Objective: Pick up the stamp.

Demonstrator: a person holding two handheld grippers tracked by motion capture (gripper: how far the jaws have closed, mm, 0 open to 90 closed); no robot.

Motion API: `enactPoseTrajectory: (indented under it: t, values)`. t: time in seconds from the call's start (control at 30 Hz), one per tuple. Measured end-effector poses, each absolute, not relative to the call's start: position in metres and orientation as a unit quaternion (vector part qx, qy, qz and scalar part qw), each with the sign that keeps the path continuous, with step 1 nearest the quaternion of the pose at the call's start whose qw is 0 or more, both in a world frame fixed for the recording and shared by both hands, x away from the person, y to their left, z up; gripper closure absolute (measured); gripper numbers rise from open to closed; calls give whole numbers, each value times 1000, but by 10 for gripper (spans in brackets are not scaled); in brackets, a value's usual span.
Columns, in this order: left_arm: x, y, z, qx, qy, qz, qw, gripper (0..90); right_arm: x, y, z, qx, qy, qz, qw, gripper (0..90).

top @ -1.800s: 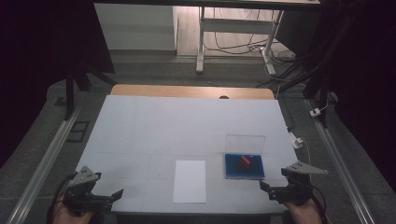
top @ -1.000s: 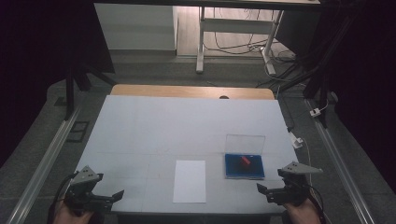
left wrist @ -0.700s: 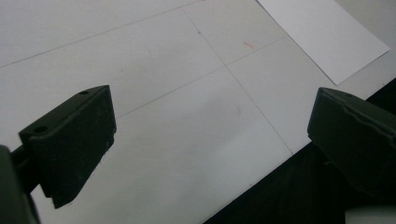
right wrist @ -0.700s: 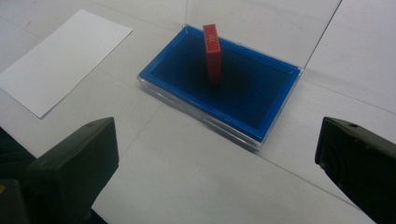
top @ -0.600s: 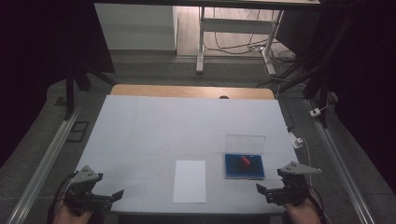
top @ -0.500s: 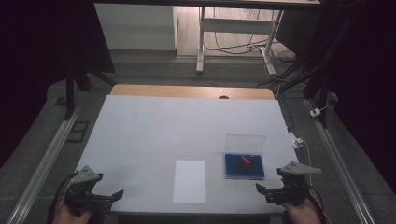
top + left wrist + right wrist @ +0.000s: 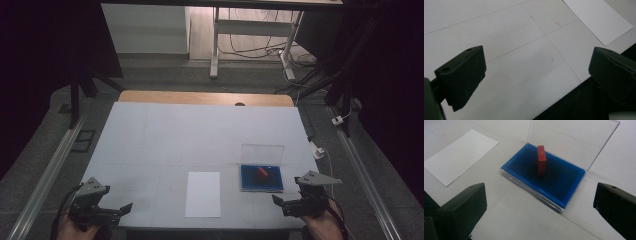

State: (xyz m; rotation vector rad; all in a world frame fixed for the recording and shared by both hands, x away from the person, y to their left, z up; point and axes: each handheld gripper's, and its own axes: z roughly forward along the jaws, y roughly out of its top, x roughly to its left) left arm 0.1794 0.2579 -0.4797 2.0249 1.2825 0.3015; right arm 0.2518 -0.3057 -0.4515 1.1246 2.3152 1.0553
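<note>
A: What's on the white table [image 7: 165, 135]?

B: One sheet of white paper [image 7: 203, 194] near the front edge, and just right of it one blue tray [image 7: 262, 178] with its clear lid [image 7: 262, 155] standing open at the back. One small red block [image 7: 541, 159] stands upright inside the tray.

A: And the tongs?

B: Two. The left gripper [image 7: 111, 216] sits at the near left corner, jaws spread wide, holding nothing. The right gripper [image 7: 289, 202] is near the front right, just before the tray, jaws equally wide apart and empty.
</note>
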Motion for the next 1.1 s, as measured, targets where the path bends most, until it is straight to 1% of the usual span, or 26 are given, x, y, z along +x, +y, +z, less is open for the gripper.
enactPoseTrajectory:
  t: [0.07,0.3,0.57,1.1]
  values:
    - [180,258,-480,784,497,117,354,15,252,-305,-452,391,816,383,185,0]
    - [180,258,-480,783,497,117,355,15,257,-300,-452,386,817,386,184,0]
    - [180,258,-480,783,498,117,355,13,264,-294,-455,390,818,388,167,0]
    - [181,258,-480,783,499,117,353,14,285,-275,-461,374,843,349,166,0]
